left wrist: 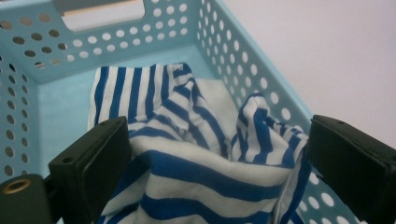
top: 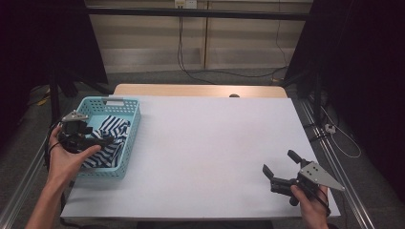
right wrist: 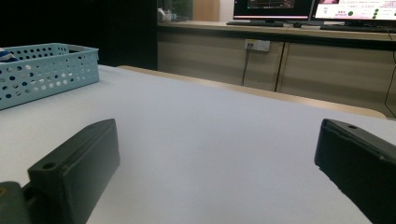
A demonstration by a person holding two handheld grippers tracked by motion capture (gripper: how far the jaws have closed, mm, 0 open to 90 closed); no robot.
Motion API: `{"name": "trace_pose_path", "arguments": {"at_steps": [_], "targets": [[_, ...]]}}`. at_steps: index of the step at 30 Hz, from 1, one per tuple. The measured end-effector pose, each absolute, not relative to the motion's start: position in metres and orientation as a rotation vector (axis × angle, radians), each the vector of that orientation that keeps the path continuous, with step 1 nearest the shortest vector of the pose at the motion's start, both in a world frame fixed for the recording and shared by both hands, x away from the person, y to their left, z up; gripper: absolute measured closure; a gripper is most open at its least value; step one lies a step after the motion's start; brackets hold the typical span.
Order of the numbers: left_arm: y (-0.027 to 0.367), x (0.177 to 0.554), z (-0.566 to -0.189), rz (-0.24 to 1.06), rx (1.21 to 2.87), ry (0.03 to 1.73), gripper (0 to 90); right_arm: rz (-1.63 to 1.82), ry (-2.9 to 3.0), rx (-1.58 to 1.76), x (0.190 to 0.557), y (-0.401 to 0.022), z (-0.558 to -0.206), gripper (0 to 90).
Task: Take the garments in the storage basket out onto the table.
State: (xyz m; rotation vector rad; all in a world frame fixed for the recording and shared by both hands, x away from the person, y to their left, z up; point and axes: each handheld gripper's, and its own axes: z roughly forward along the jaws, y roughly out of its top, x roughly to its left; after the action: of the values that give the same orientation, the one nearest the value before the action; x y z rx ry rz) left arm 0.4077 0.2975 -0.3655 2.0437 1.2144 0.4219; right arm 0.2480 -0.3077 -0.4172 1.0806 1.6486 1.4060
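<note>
- Left claw (top: 106,140) over the basket (top: 129,138) at desk's left edge, spread wide around the striped cloth (top: 112,129) bunched inside.
- Right claw (top: 278,165) released, low over desk (top: 210,148), near right corner, pointing left.

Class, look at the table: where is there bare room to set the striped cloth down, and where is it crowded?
The white table is bare from the blue basket across to the right gripper, and up to the far wooden edge. The basket is crowded: the striped cloth fills it, with the open left gripper over the cloth.
</note>
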Motion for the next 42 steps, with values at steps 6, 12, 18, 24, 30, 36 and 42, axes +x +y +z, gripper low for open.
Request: {"name": "trace_pose_path", "arguments": {"at_steps": [6,12,18,24,30,36,42], "targets": [[0.288,0.411,-0.377,0.358,2.131,1.237,5.5,1.395,1.660,1.076,0.248,-0.308,-0.417,0.0],[0.280,0.418,-0.380,0.480,2.205,1.254,6.1,1.384,1.689,1.081,0.250,-0.307,-0.419,0.0],[0.277,0.428,-0.385,0.422,2.252,1.314,6.8,1.379,1.703,1.077,0.249,-0.305,-0.420,0.0],[0.275,0.438,-0.385,0.406,2.282,1.337,6.9,1.366,1.715,1.081,0.250,-0.305,-0.420,0.0],[0.275,0.456,-0.396,0.330,2.349,1.358,7.8,1.367,1.719,1.080,0.250,-0.306,-0.421,0.0],[0.282,0.462,-0.409,0.257,2.350,1.399,7.7,1.375,1.719,1.083,0.250,-0.306,-0.421,0.0],[0.289,0.463,-0.420,0.204,2.308,1.382,13.3,1.378,1.720,1.074,0.250,-0.306,-0.421,0.0]]}}
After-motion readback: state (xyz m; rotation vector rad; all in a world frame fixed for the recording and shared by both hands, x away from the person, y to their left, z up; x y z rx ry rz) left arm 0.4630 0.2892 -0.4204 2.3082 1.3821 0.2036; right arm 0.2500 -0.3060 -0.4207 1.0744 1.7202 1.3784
